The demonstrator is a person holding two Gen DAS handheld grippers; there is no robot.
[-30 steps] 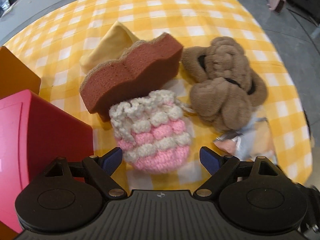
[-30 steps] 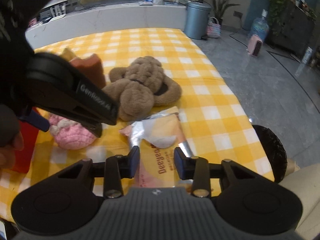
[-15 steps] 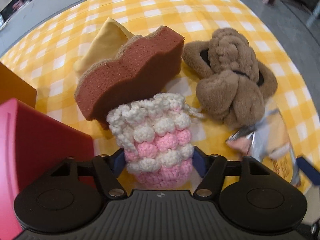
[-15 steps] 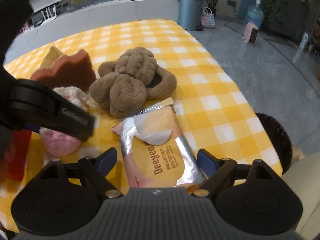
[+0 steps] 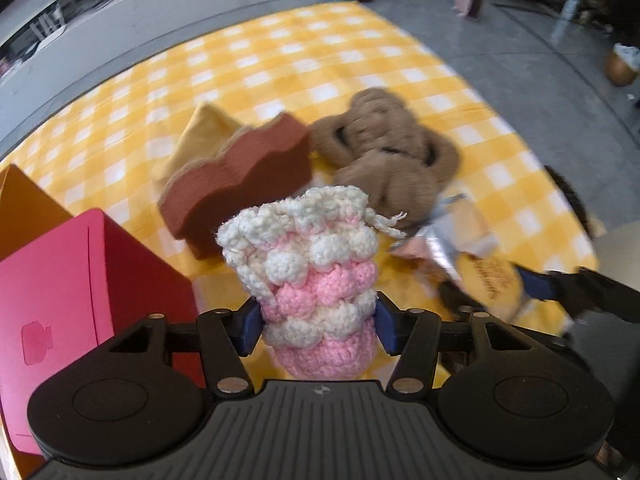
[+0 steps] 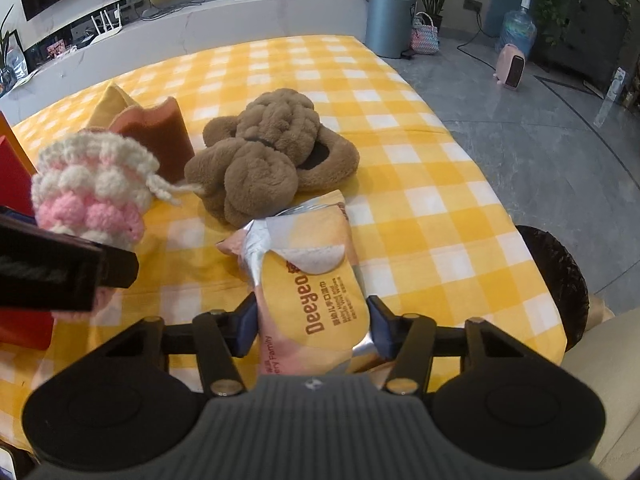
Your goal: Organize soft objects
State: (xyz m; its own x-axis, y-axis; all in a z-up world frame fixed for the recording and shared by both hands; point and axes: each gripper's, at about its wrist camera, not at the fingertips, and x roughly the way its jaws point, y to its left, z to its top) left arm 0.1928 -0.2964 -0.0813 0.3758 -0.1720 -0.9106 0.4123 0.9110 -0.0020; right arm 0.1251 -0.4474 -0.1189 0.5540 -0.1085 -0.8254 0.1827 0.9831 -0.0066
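The left gripper [image 5: 316, 320] clamps the crochet pouch [image 5: 312, 276], upright, just right of the red box [image 5: 80, 280]. The right gripper [image 6: 312, 328] pinches the wipes pack [image 6: 308, 280], farther right, long axis pointing away.

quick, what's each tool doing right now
Left tool: closed on the pink and white crochet pouch.
Right tool: closed on the yellow snack packet.
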